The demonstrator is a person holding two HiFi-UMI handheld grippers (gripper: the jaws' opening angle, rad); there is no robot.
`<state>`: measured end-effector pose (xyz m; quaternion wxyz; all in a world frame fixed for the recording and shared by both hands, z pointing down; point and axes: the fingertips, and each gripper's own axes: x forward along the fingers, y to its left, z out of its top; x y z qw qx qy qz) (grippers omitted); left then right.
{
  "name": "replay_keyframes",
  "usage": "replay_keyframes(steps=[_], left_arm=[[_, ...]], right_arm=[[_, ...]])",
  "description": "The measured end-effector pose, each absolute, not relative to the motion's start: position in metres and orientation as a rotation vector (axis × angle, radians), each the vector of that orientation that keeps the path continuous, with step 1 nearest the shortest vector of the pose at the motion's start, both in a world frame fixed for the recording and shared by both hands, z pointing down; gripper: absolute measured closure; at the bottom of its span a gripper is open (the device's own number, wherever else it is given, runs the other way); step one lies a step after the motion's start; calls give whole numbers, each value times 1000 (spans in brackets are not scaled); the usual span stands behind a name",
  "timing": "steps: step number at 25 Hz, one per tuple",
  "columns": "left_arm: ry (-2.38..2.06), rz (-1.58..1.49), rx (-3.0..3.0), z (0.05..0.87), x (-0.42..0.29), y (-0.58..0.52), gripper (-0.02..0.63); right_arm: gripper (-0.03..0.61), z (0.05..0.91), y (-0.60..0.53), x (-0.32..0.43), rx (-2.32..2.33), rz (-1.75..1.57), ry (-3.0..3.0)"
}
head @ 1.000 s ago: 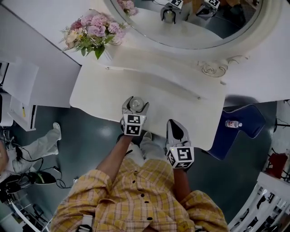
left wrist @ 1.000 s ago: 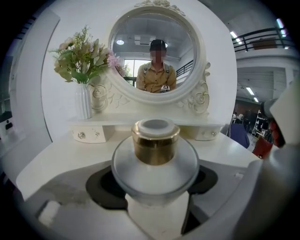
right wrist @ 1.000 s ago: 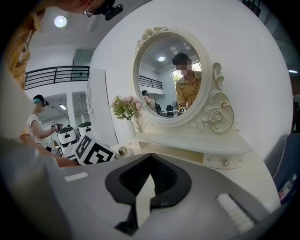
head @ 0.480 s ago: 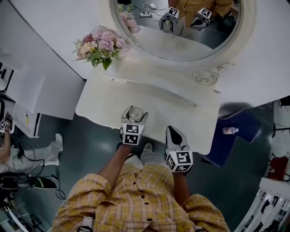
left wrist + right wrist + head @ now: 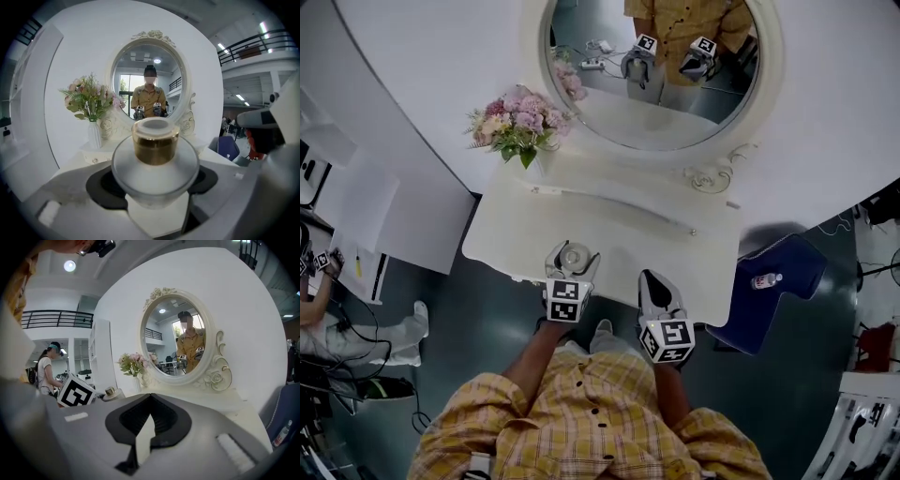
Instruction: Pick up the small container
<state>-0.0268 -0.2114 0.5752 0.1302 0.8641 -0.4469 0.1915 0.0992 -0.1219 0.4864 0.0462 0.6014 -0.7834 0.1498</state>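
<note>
The small container (image 5: 155, 149) is a frosted jar with a gold collar and a white cap. It sits upright between the jaws of my left gripper (image 5: 154, 187), which is shut on its round body. In the head view the small container (image 5: 576, 253) and the left gripper (image 5: 573, 261) are over the front edge of the white dressing table (image 5: 675, 248). My right gripper (image 5: 650, 281) hovers to its right at the table's front edge, shut and empty. In its own view the right gripper (image 5: 149, 423) shows its pads closed together, and the small container (image 5: 110, 392) appears at the left.
An oval mirror (image 5: 661, 89) in a white carved frame stands at the back of the table. A vase of pink flowers (image 5: 520, 122) stands at the back left. A blue chair (image 5: 787, 267) carrying a water bottle (image 5: 765, 280) is to the right. A person (image 5: 46, 371) stands at the far left.
The head view has tilted up, showing more of the mirror. Both grippers sit slightly lower and to the left in the picture; the left one stays shut on the container.
</note>
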Motion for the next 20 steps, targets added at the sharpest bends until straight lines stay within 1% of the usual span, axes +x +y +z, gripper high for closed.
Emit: replay_keyframes(steps=[9,16,20], left_arm=[[-1305,467,2599,529,-43,-198,265],[-1293,408,2645,498,-41,-184,265],[-1281,428,2679,491,-40,-176,267]], right_arm=[[577,469,-110,88,1859,425,-2394],[577,458,-100,85,1861,401,-2408],[577,454,-95,85,1862,407,-2416]])
